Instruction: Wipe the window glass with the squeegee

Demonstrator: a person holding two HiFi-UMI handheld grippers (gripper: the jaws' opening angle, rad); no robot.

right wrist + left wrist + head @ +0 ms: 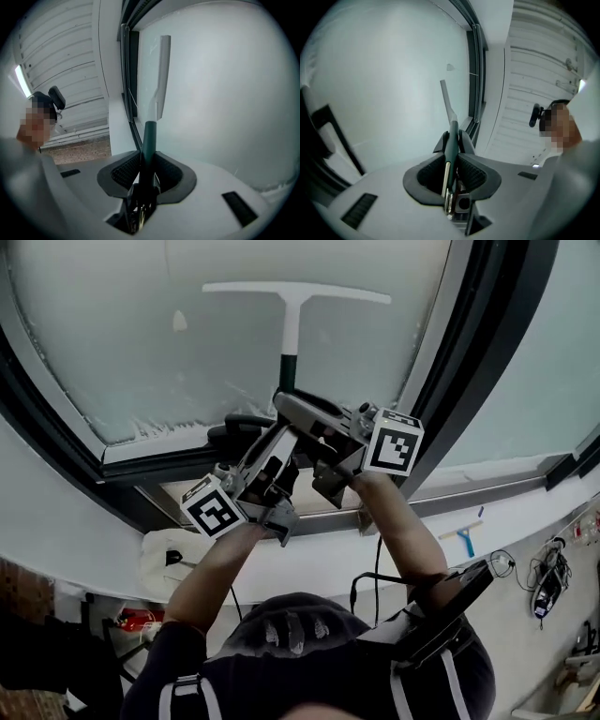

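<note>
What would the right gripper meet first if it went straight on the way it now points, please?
The right gripper, jaws shut on the squeegee, points along its handle. Straight on, the window glass probably comes first, met by the squeegee's blade; the angle to the pane is unclear.

2 arms raised; left tool [453, 140], right tool [148, 153] side by side, clamped on squeegee [291, 324].

Head view faces the window glass [112, 334]; gripper views share the squeegee [151, 136].
</note>
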